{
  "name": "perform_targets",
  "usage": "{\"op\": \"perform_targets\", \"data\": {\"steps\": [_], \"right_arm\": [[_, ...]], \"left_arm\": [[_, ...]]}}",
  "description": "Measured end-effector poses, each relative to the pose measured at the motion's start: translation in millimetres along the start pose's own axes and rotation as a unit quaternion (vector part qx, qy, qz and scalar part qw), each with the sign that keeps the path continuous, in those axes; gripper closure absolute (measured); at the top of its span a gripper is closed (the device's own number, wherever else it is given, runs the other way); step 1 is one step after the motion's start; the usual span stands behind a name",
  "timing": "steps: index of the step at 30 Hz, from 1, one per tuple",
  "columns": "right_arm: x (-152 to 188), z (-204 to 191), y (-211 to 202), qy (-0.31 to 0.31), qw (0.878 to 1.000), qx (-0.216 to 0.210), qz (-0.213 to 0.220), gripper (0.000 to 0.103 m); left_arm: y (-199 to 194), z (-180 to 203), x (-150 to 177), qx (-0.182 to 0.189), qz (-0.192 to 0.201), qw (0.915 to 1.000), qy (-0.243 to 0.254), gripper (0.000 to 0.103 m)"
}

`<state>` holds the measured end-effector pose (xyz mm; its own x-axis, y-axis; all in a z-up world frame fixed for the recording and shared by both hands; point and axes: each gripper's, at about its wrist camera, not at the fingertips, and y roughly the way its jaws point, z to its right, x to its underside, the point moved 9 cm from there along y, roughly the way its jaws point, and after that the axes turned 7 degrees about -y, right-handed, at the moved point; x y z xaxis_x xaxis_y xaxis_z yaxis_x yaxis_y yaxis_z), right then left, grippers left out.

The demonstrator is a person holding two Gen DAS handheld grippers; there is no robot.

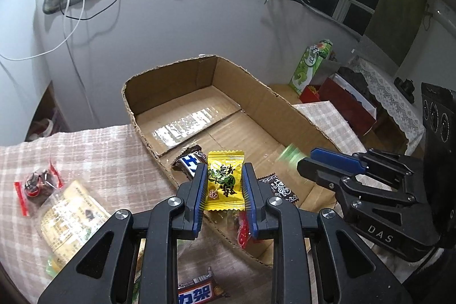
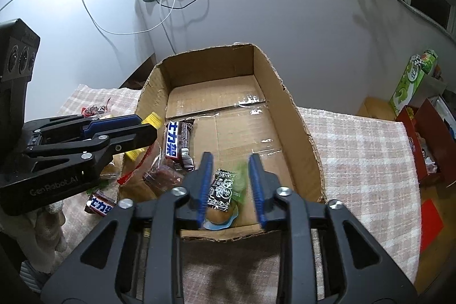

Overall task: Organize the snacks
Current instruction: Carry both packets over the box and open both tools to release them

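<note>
My left gripper (image 1: pixel 225 170) is shut on a yellow candy packet (image 1: pixel 225 181) just above the near left wall of the open cardboard box (image 1: pixel 199 76); in the right wrist view this gripper (image 2: pixel 148 127) shows at the left with the yellow packet (image 2: pixel 152 118) at its tips. My right gripper (image 2: pixel 230 161) hangs open over the near end of the box (image 2: pixel 211 61), and a blurred green packet (image 2: pixel 240 178) is loose between its fingers. In the box lie a chocolate bar (image 2: pixel 176 141), a black patterned packet (image 2: pixel 223 187), a red-wrapped snack (image 2: pixel 162 175) and a round brown pastry (image 2: pixel 221 214).
On the plaid cloth (image 1: pixel 99 144) left of the box lie a red-ended packet (image 1: pixel 37 184), a pale large packet (image 1: pixel 68 221) and another chocolate bar (image 1: pixel 196 292). A green carton (image 1: pixel 310 64) and a red box (image 1: pixel 347 101) stand beyond the table's right side. A wall rises behind.
</note>
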<state>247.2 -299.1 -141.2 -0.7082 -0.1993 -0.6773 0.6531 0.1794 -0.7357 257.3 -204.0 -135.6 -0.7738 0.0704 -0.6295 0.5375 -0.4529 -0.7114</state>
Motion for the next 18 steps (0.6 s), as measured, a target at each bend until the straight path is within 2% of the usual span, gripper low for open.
{"op": "perform_targets", "data": {"steps": [4, 18], "right_arm": [[0, 0, -5, 0.000, 1.000, 0.003, 0.005, 0.061], [-3, -24, -33, -0.009, 1.000, -0.005, 0.022, 0.061]], "left_arm": [[-2, 3, -1, 0.000, 0.002, 1.0000, 0.002, 0.072], [-34, -1, 2, 0.003, 0.022, 0.9998, -0.003, 0.072]]}}
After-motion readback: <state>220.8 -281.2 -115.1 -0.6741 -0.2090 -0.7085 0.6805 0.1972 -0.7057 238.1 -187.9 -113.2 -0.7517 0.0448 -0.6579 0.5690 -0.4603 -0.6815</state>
